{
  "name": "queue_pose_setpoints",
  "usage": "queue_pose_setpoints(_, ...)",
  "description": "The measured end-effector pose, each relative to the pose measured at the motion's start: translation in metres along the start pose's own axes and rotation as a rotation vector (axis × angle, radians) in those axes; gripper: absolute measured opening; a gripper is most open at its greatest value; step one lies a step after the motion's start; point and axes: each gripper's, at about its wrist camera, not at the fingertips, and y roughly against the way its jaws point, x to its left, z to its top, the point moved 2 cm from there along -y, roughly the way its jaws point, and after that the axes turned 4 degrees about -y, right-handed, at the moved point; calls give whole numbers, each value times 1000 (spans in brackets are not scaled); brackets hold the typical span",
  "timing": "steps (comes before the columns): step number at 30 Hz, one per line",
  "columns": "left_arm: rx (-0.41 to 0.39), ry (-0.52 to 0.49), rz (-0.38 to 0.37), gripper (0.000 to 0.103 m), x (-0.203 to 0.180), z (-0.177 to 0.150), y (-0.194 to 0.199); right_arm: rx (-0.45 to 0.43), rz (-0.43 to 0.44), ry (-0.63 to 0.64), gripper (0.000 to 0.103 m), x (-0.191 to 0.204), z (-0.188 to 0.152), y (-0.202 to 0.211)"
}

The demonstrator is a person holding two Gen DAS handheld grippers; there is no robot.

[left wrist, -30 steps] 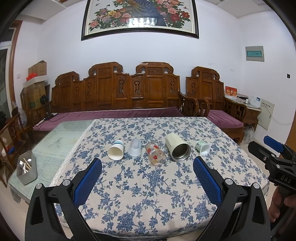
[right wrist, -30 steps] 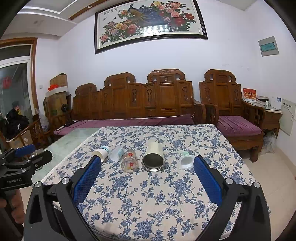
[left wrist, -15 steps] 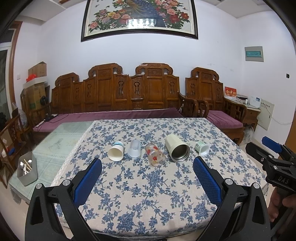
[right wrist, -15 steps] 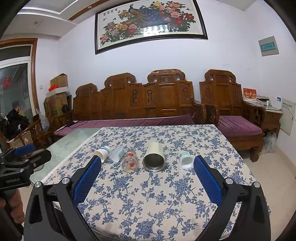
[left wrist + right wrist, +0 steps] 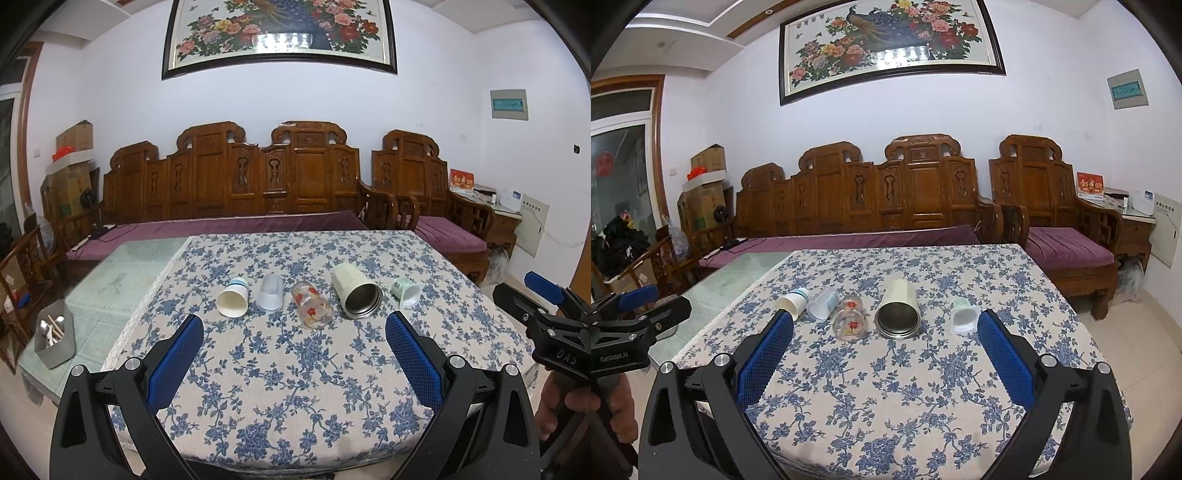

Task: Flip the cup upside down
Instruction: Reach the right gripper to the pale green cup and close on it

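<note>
Several cups lie on their sides in a row on the floral tablecloth point(image 5: 295, 369): a white paper cup point(image 5: 232, 298), a clear plastic cup point(image 5: 270, 291), a glass with red flowers point(image 5: 311, 309), a cream steel-lined tumbler point(image 5: 356, 291) and a small white cup with a green label point(image 5: 406, 291). The same row shows in the right wrist view, with the tumbler point(image 5: 898, 308) in the middle. My left gripper point(image 5: 294, 328) is open and empty, above the table's near part. My right gripper point(image 5: 885, 328) is open and empty too, short of the row.
A grey cutlery holder point(image 5: 55, 341) stands on the bare glass tabletop point(image 5: 122, 273) at the left. A carved wooden sofa point(image 5: 240, 192) with purple cushions runs behind the table. An armchair point(image 5: 1060, 221) and a side cabinet point(image 5: 1134, 229) stand at the right.
Both grippers have barely shifted; the view has drifted slightly. The cups have not moved and both grippers stay open.
</note>
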Motion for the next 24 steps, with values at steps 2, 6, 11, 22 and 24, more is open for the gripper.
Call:
queue_pose_setpoints(2, 16, -1, -6, 95, 1, 1, -7, 13, -4, -6, 101, -5, 1, -7)
queue_pose_setpoints(6, 71, -10, -32, 95, 3, 1, -31, 54, -16, -3, 101, -16, 1, -32)
queue_pose_setpoints(11, 142, -27, -46, 95, 8, -7, -72, 131, -42, 25, 95, -32, -4, -74)
queue_pose_setpoints(22, 274, -78, -62, 95, 10, -17, -159, 311, -57, 71, 87, -69, -7, -184)
queue_pose_setpoints(24, 288, -78, -73, 95, 10, -17, -172, 348, -60, 83, 86, -75, -5, -204)
